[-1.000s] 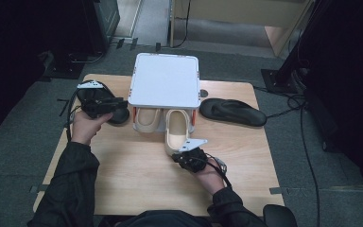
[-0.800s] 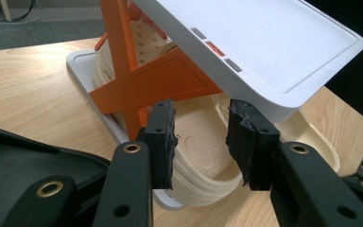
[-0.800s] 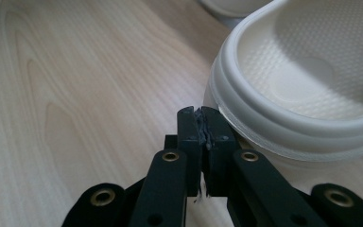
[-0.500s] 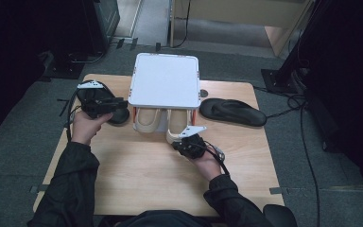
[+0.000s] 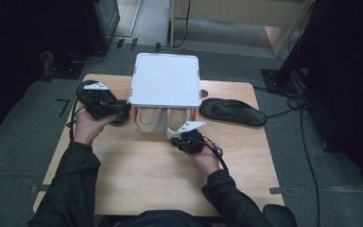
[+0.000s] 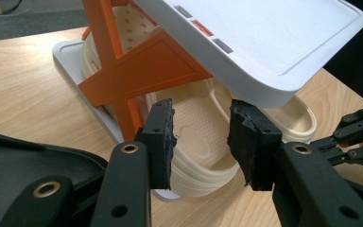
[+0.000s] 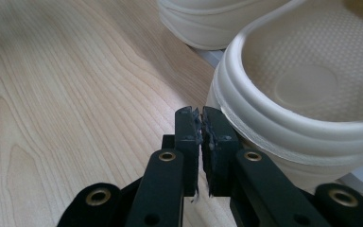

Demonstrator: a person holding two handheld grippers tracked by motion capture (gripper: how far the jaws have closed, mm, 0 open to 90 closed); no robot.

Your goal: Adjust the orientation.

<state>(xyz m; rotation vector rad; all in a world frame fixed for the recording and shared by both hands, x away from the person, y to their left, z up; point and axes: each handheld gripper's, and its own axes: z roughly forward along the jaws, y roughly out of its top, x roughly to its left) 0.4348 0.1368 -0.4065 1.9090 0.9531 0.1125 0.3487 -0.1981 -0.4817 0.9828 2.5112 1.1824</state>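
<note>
A white two-tier shoe rack (image 5: pixel 164 80) with orange struts (image 6: pixel 142 66) stands on the wooden table (image 5: pixel 146 179). Two cream clogs (image 5: pixel 149 120) (image 5: pixel 176 124) sit side by side on its bottom tray (image 6: pixel 68 52), heels sticking out toward me. My right gripper (image 5: pixel 179 135) (image 7: pixel 201 118) is shut with nothing between its pads, its tips against the heel of the right clog (image 7: pixel 312 80). My left gripper (image 5: pixel 125 111) (image 6: pixel 201 142) hovers at the rack's left side; its jaws have just opened slightly, pointing at the left clog (image 6: pixel 194 101) and gripping nothing.
One black sandal (image 5: pixel 234 112) lies on the table right of the rack. Another black sandal (image 6: pixel 28 161) lies under my left hand. Cables (image 5: pixel 307 156) run over the grey carpet right of the table. Dark equipment stands beyond the far edge.
My right gripper has moved away from me, and the right clog has slid with it under the rack's upper shelf. The left hand has stayed put.
</note>
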